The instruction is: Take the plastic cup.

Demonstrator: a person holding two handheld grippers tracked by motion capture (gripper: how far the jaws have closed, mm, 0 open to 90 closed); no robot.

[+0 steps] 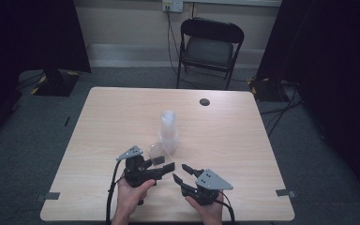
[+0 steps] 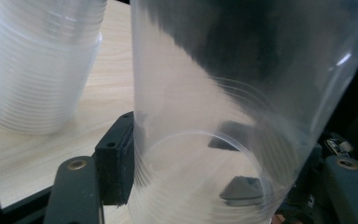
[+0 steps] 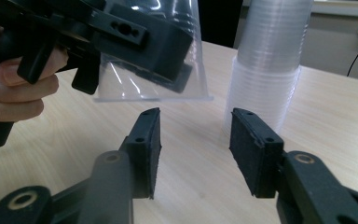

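A: While the left gripper (image 1: pixel 168 167) clamps its black pads on a single clear plastic cup (image 1: pixel 156 152), where does that cup sit?

B: Lifted off the pale wood-grain table (image 1: pixel 112 122), tilted, just beside the tall stack of cups (image 1: pixel 168 131). It is thin, see-through and ribbed near the rim.

A: And the stack?

B: Upright near the middle of the table, the same ribbed clear plastic, tapering upward.

A: The right gripper (image 3: pixel 193 149)?

B: Its jaws stand apart with nothing between them, pointing at the cup's rim. Both hands rest low at the table's near edge, angled toward each other.
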